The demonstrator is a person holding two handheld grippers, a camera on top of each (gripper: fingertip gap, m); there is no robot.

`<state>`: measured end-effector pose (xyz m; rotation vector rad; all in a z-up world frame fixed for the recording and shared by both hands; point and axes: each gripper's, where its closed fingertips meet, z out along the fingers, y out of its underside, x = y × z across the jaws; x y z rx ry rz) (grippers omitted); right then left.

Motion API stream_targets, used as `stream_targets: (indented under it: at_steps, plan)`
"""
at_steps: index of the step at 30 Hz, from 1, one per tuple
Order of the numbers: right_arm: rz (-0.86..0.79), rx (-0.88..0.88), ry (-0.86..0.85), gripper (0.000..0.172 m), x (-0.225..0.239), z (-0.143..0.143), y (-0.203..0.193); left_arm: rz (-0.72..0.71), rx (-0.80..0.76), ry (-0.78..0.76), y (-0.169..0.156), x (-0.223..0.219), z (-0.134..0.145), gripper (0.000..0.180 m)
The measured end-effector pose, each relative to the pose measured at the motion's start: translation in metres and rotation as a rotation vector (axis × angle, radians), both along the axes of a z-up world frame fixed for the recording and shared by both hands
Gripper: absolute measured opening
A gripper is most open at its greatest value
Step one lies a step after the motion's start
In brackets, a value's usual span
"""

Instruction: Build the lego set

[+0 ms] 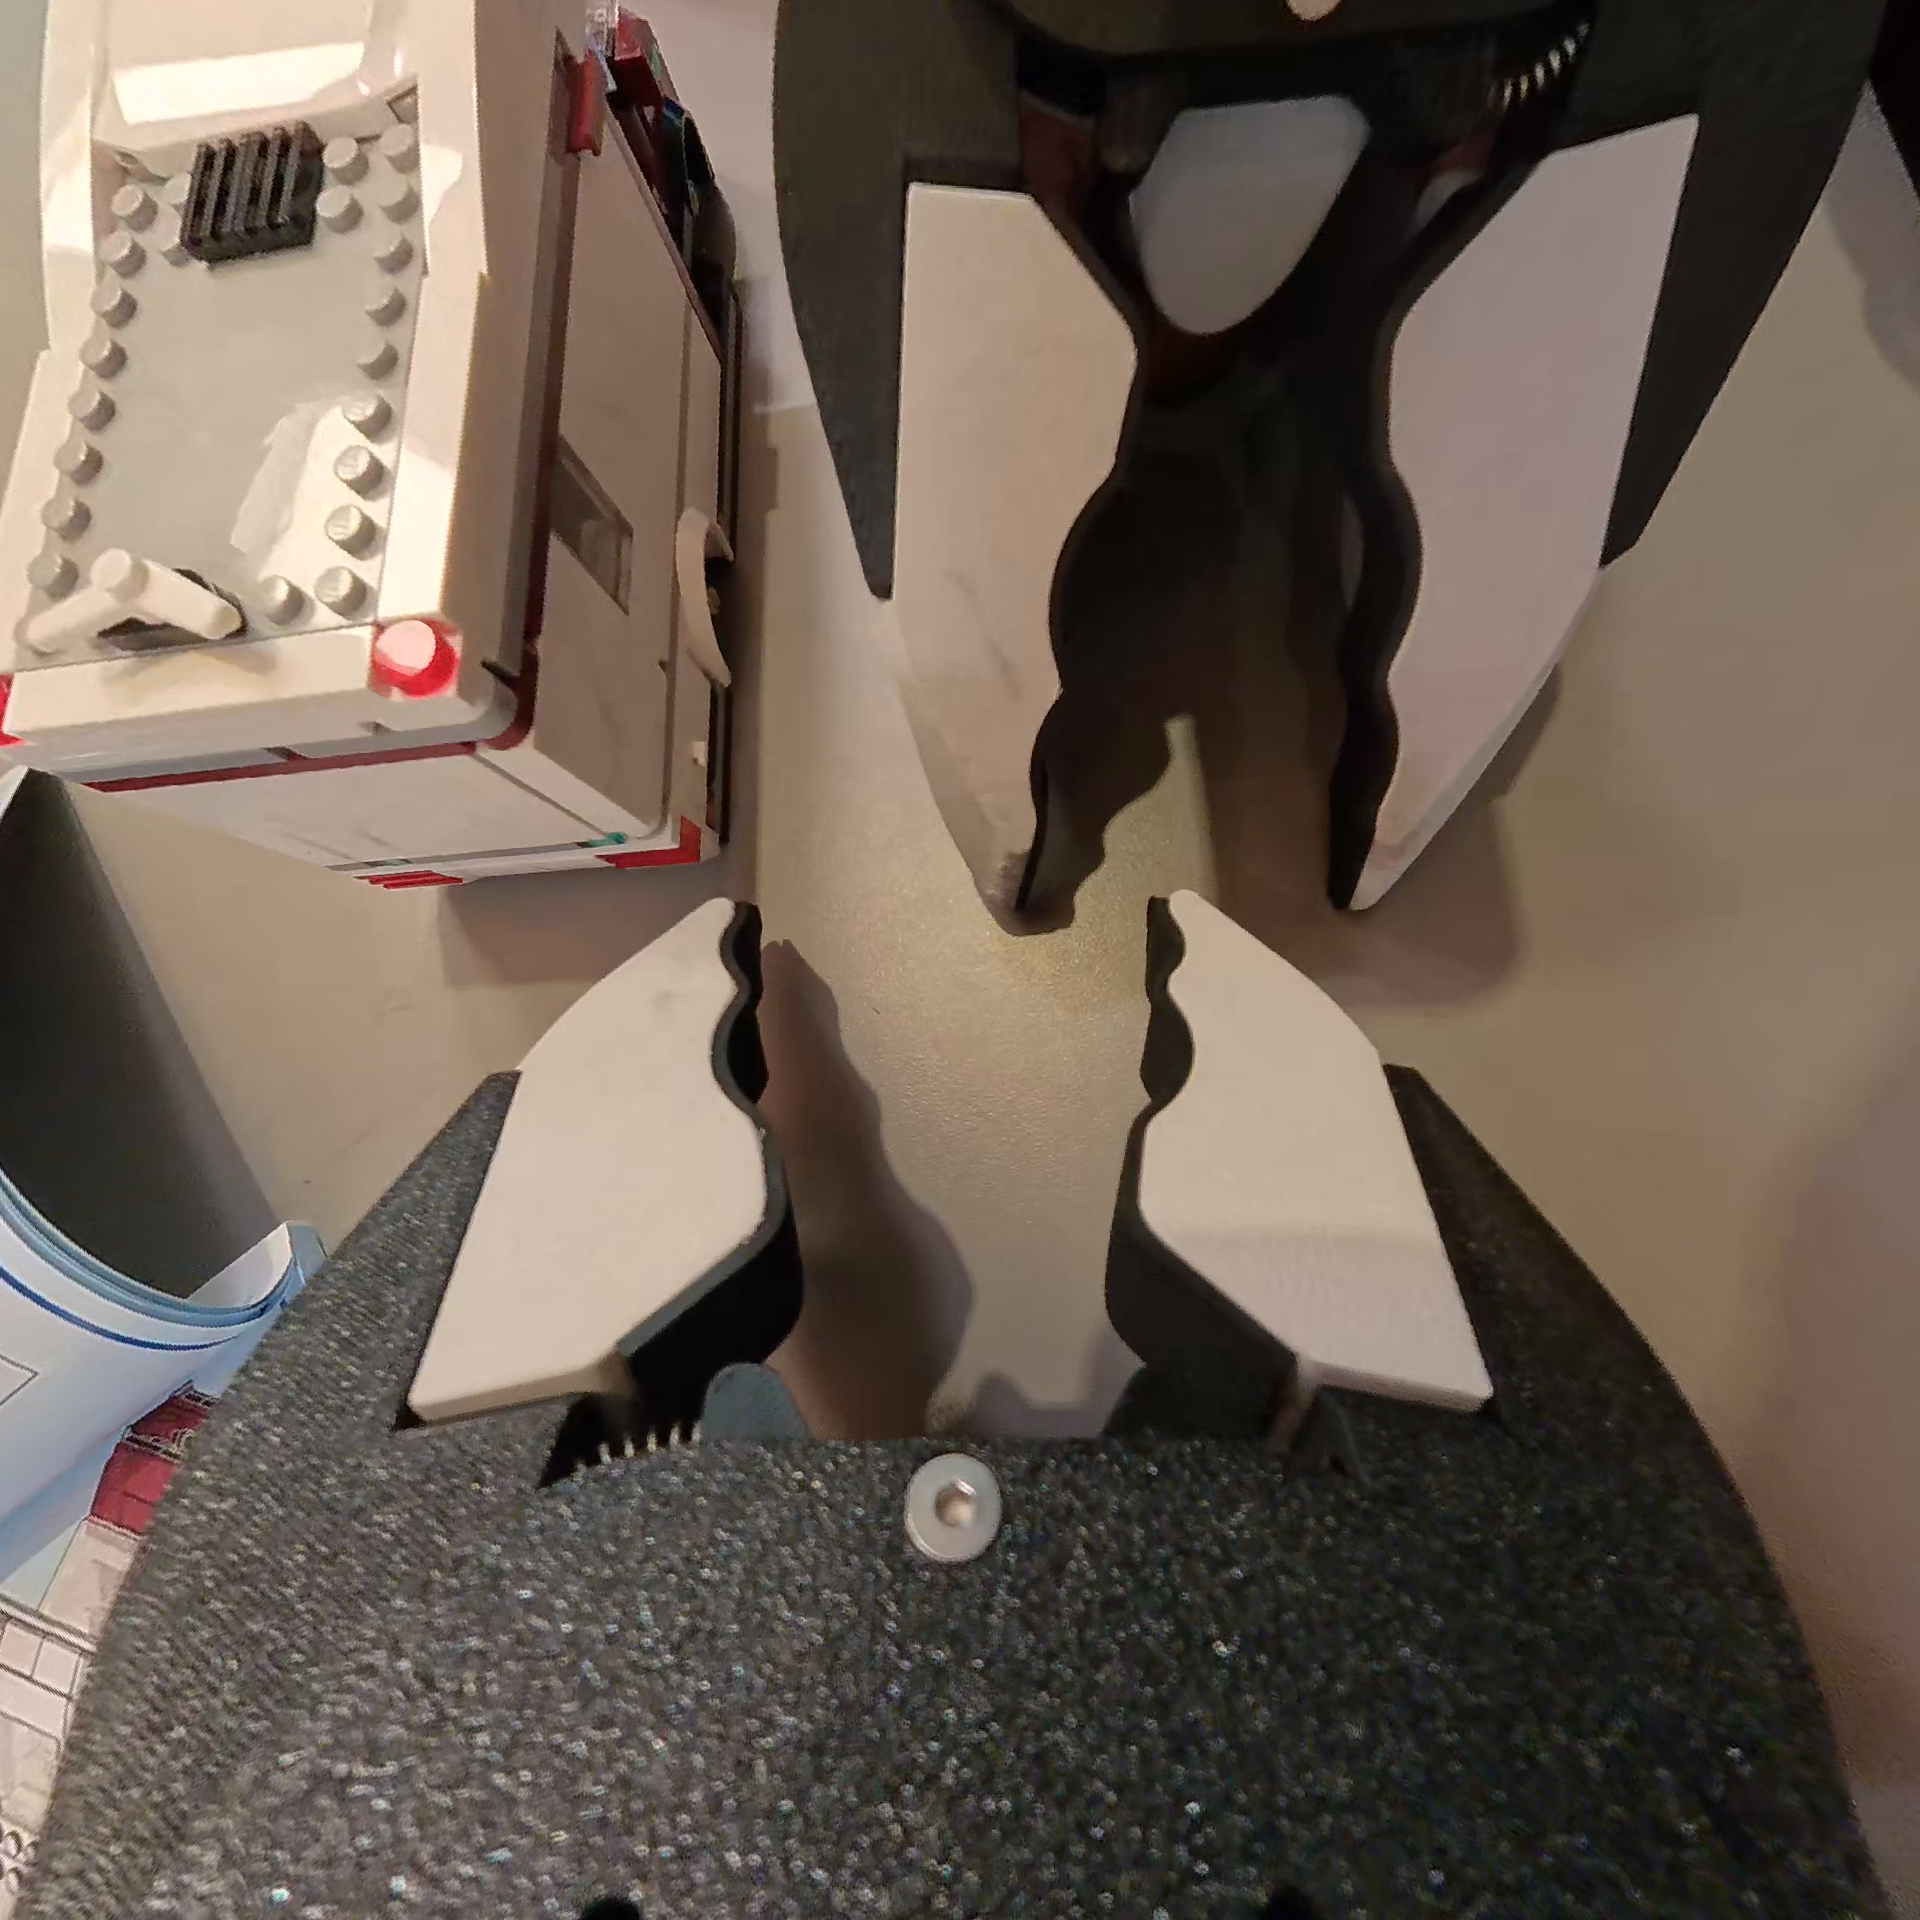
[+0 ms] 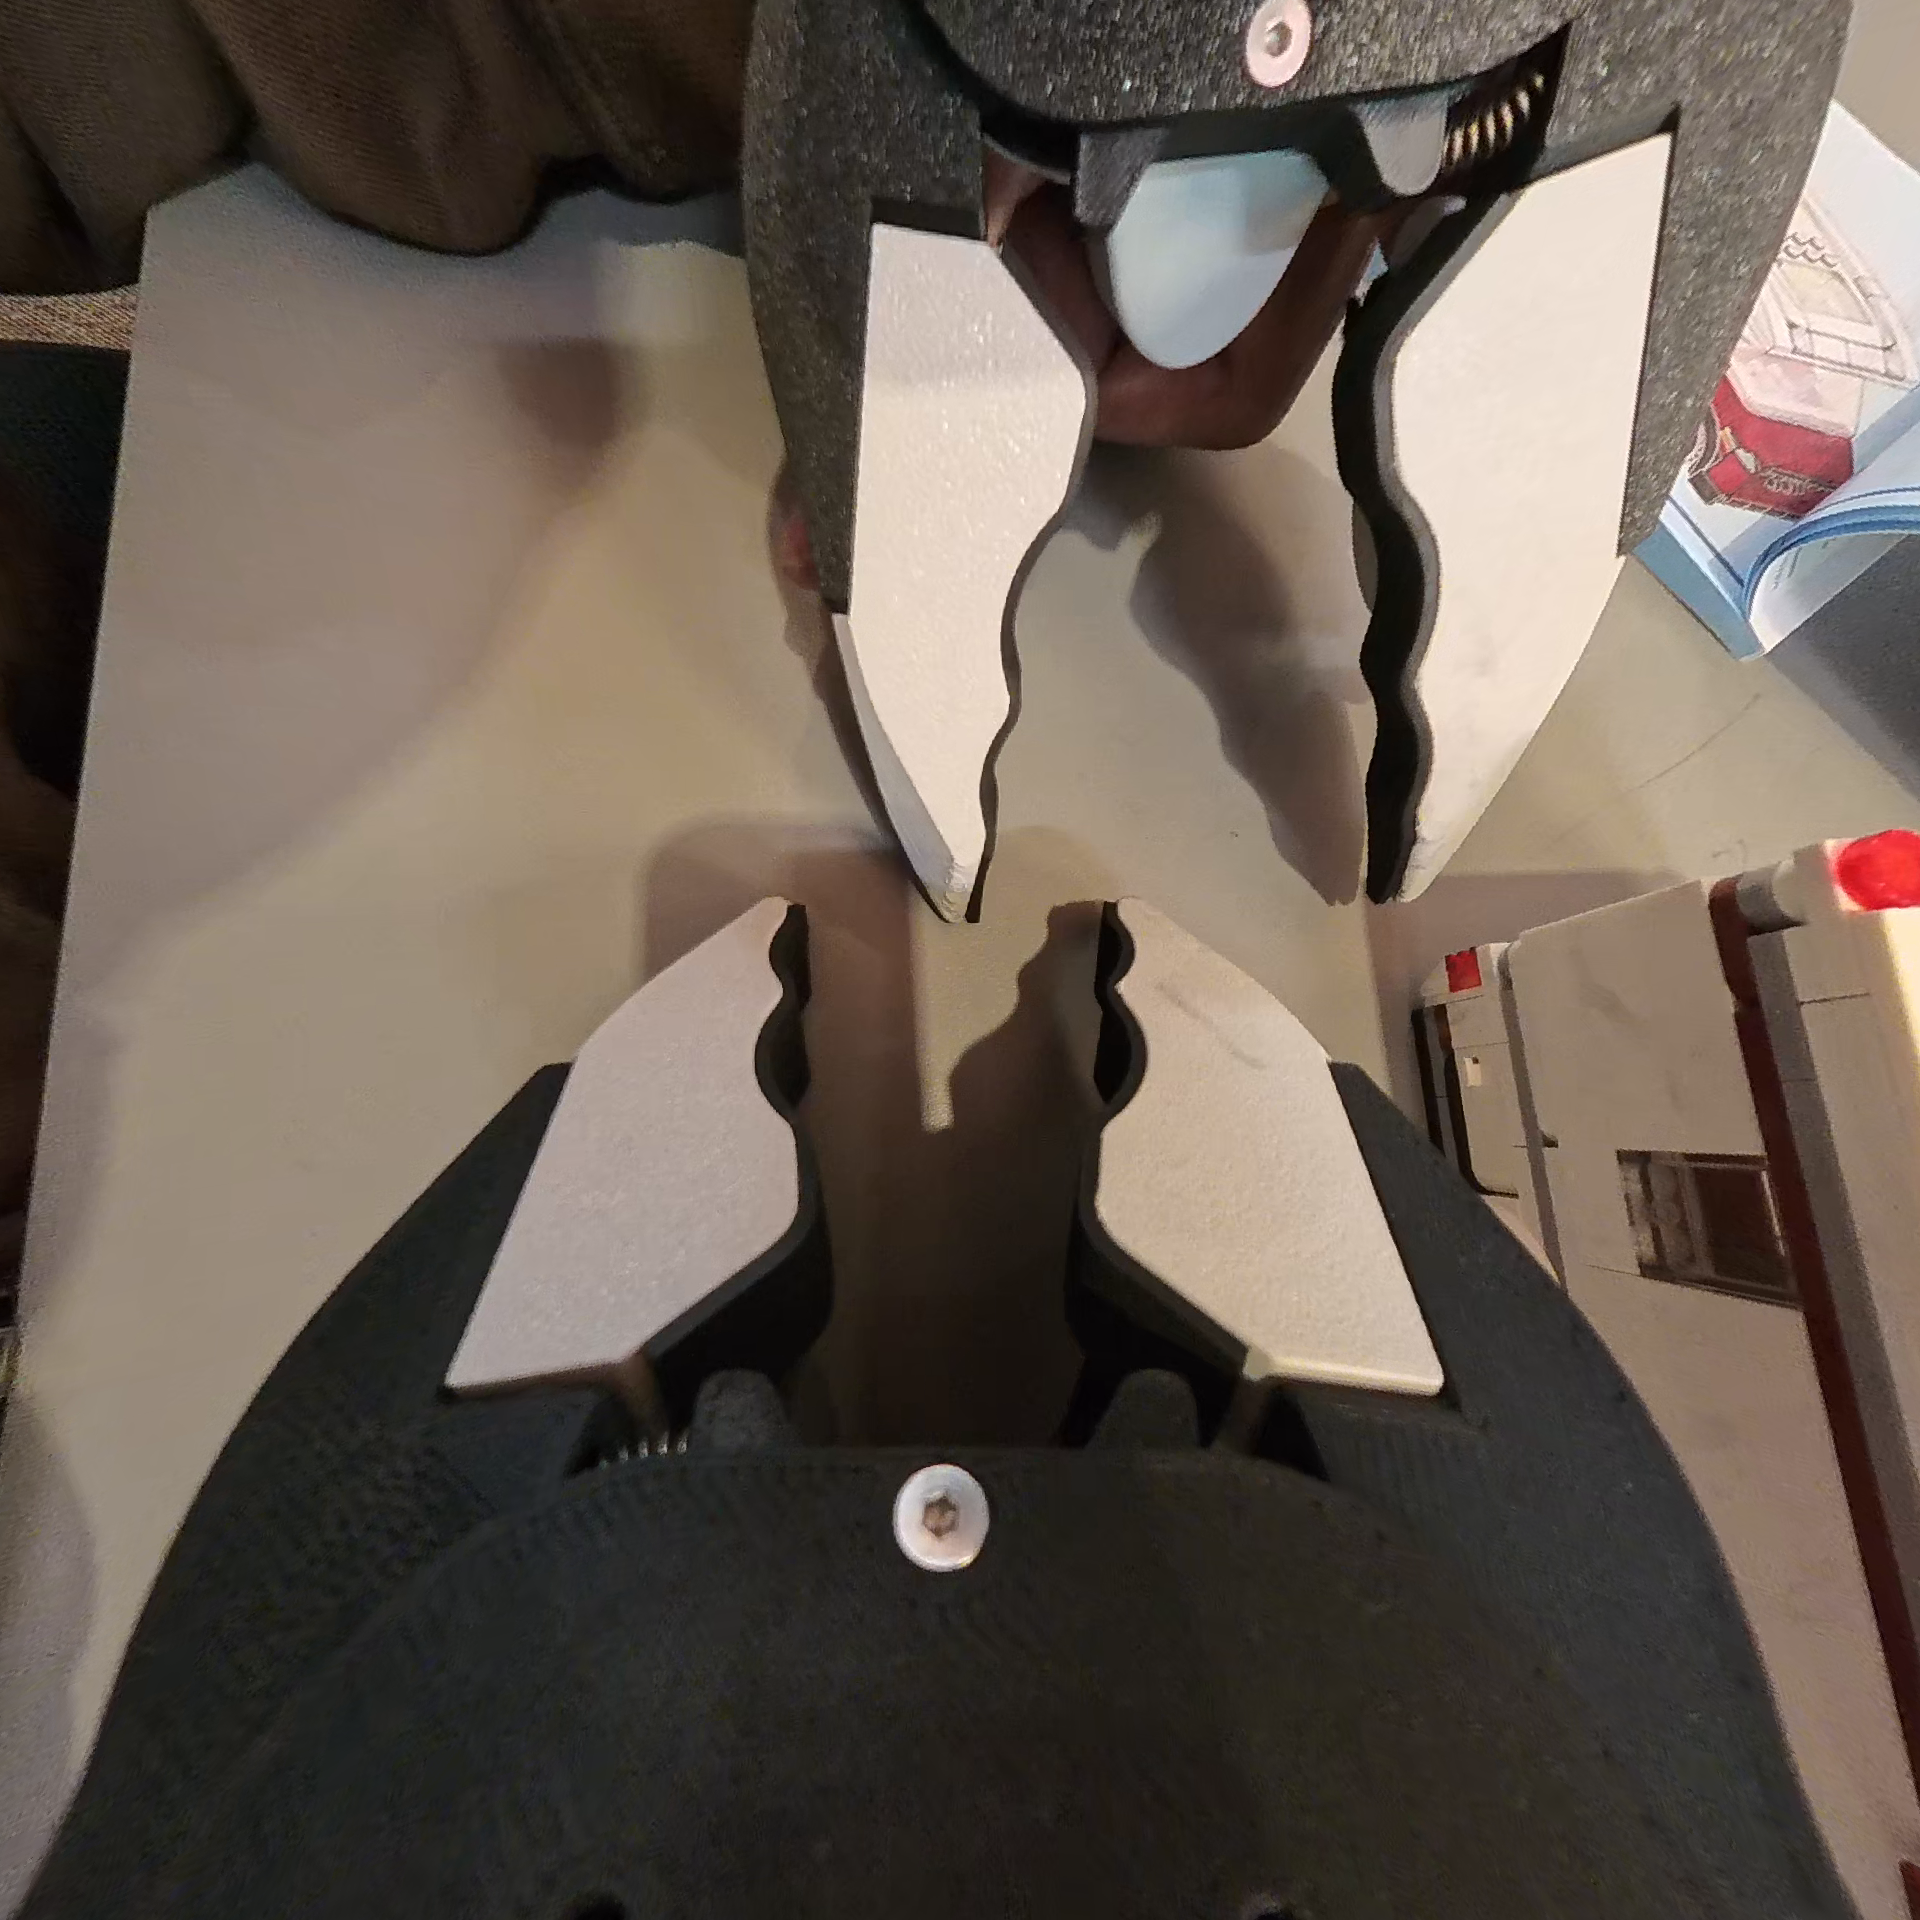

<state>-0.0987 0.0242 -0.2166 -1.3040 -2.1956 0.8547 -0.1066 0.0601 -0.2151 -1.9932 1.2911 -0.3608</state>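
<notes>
We see the left gripper and right gripper tip to tip over the bare table, both spread wide with nothing between their fingers. A white brick-built vehicle stands just beside them; a booklet, perhaps instructions, lies near the table edge.

Our right tool hangs over the pale surface with its jaws apart and only bare surface between them. Facing us, the left tool also stands open and holds nothing, one fingertip just beside ours. A white and red brick-built vehicle sits at our right, and an open booklet lies beyond it.
</notes>
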Motion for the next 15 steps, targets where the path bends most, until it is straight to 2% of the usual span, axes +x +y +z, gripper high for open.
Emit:
stream_targets:
  at_steps: [15]
  plan:
    - [0.000,-0.003,-0.002,0.053,0.0004,-0.0002,0.0005,0.003,-0.007,-0.001,0.0004,-0.0001,-0.0003,0.070]
